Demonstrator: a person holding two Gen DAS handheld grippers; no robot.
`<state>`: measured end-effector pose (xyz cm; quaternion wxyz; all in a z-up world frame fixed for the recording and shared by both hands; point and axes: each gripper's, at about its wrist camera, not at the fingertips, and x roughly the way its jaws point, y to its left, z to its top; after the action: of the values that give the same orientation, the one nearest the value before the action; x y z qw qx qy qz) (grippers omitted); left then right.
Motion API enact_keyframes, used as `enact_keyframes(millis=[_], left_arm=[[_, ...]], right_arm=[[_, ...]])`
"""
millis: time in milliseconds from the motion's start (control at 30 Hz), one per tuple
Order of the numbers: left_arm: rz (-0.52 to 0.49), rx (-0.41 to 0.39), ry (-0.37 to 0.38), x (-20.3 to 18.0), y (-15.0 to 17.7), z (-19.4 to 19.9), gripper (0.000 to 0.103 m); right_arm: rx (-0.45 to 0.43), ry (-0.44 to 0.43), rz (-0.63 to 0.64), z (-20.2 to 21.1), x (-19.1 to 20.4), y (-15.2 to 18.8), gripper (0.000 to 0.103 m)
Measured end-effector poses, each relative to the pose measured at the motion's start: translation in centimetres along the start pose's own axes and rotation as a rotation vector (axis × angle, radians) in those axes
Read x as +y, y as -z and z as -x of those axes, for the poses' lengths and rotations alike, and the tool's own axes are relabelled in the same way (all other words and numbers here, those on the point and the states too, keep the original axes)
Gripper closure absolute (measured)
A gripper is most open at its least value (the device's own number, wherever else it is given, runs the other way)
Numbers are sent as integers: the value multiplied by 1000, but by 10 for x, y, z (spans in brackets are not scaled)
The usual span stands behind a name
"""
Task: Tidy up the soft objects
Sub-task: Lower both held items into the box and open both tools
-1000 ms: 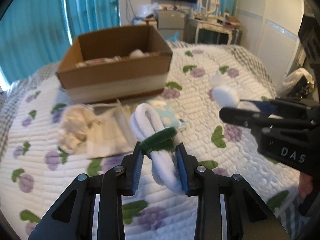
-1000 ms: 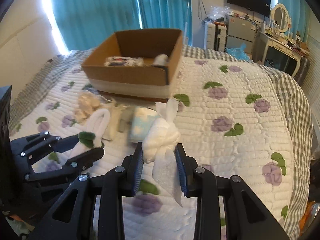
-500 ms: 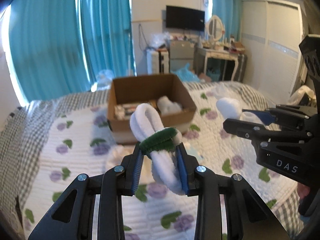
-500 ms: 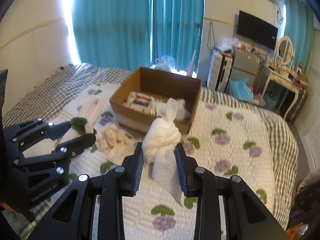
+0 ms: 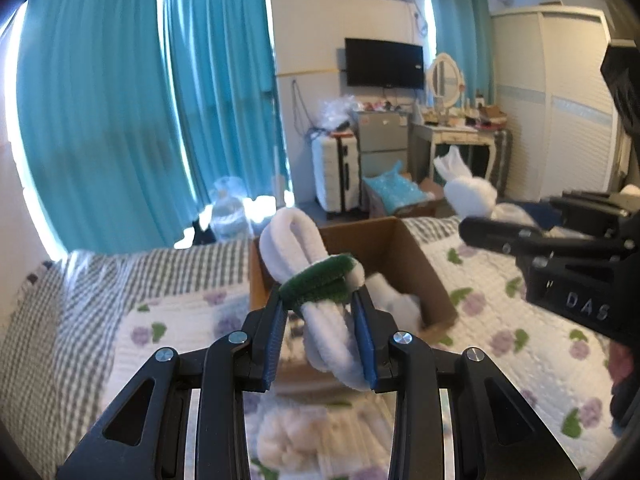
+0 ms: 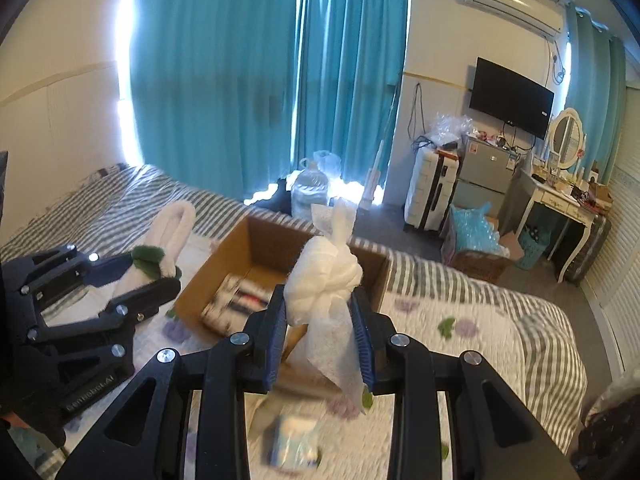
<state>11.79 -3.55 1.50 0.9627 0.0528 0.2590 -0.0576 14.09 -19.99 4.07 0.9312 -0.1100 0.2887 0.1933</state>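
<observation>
Left gripper [image 5: 322,336]: jaws closed onto a white fuzzy loop bundle [image 5: 308,276], pinched just below its green band [image 5: 318,284]; bundle held in the air. Right gripper [image 6: 320,336]: jaws clamped on a knotted white cloth [image 6: 326,276], tail hanging between the fingers. Cardboard box [image 6: 240,264] sits open on the quilted bed [image 6: 480,328], ahead of and below both grippers. Right gripper lies to the left one's right, well apart. More soft items under the left gripper, blurred.
</observation>
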Motion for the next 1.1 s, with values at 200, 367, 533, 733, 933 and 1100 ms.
enact_keyframes(millis=[200,367,533,733,933,1100], left_arm=[[-20,39,6,4,-10,-56,71],[-65,75,37,-2,-7,-91,65],[-98,110,50,-2,-2,-118,49],[-97,91,-43,9,4,-122,23],[-52,65,-43,27,6,-100,23],[-22,42,-47,27,-2,-62,23]], right_arm=[[41,3,3,-53,-13,-7,73],[85,-8,-10,-90,-21,0,73],[93,-25,-4,-115,-19,4,73],[36,35,-36,-118,-17,1,26],[23,67,-77,-88,-23,-1,26],[4,116,-82,-32,-23,-3,26]])
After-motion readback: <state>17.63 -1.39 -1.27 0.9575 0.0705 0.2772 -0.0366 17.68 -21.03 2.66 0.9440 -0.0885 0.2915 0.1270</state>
